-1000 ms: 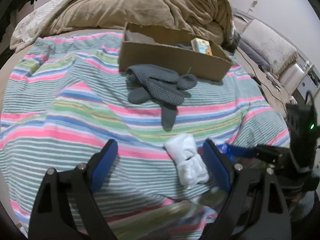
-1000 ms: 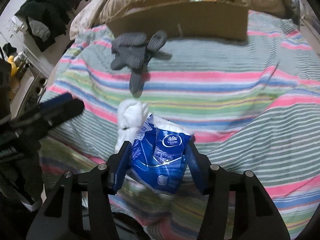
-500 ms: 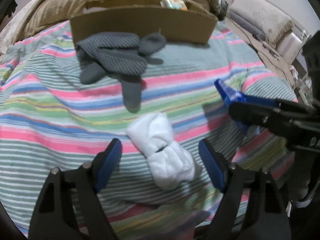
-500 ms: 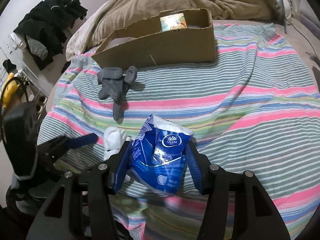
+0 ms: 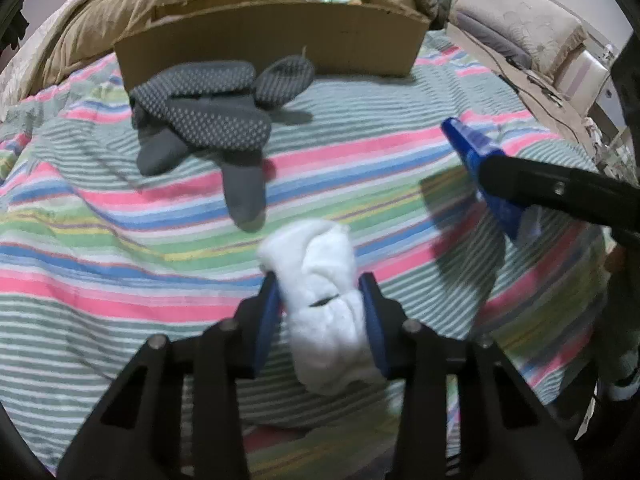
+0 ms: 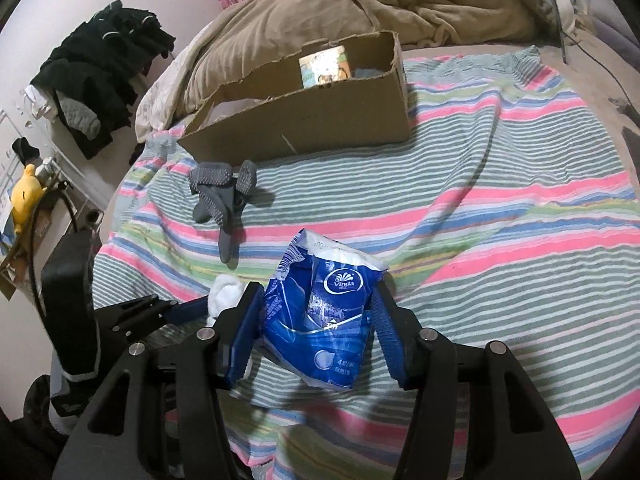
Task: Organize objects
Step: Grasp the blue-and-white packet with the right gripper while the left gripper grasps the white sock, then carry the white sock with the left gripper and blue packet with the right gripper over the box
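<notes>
My left gripper (image 5: 322, 300) is shut on a rolled white sock bundle (image 5: 320, 304) that lies on the striped blanket (image 5: 100, 240). My right gripper (image 6: 318, 312) is shut on a blue Vinda tissue pack (image 6: 324, 312) and holds it above the blanket (image 6: 500, 220). The right gripper's blue finger (image 5: 480, 172) shows at the right of the left wrist view. The white bundle (image 6: 226, 292) also shows in the right wrist view, beside the left gripper's arm. Grey dotted socks (image 5: 208, 120) lie in front of an open cardboard box (image 5: 272, 36), also seen in the right wrist view (image 6: 312, 120).
The box holds a small printed carton (image 6: 325, 67). A tan duvet (image 6: 380, 4) is piled behind the box. Dark clothes (image 6: 104, 64) hang at the far left by the wall. A pillow (image 5: 520, 28) and cables lie off the bed's right side.
My left gripper moved forward over the white bundle and closed on it. My right gripper lifted and pulled back with the tissue pack, so more of the bed and box shows.
</notes>
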The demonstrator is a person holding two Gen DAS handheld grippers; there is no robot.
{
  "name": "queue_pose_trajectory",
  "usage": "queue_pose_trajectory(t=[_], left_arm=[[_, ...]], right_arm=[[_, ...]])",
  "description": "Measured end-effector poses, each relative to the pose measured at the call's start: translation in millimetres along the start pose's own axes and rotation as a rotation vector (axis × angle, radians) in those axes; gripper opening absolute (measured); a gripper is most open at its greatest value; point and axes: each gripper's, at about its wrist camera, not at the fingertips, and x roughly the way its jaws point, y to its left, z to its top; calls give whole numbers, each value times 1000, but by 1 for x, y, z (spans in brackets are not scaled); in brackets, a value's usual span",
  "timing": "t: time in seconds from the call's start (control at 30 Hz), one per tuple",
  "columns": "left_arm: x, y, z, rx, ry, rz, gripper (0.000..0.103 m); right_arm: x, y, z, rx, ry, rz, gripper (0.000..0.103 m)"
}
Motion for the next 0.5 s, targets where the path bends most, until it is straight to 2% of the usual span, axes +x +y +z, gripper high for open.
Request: queue_pose_trajectory(t=[0.3,0.5], left_arm=[[-32,2,8,4,-66,-23,41],[-51,13,29,-11,-127,-16,41]], right_arm=[[-8,4,14,-26,-39,3,57],[-15,8,34,-55,-83,-12,57]])
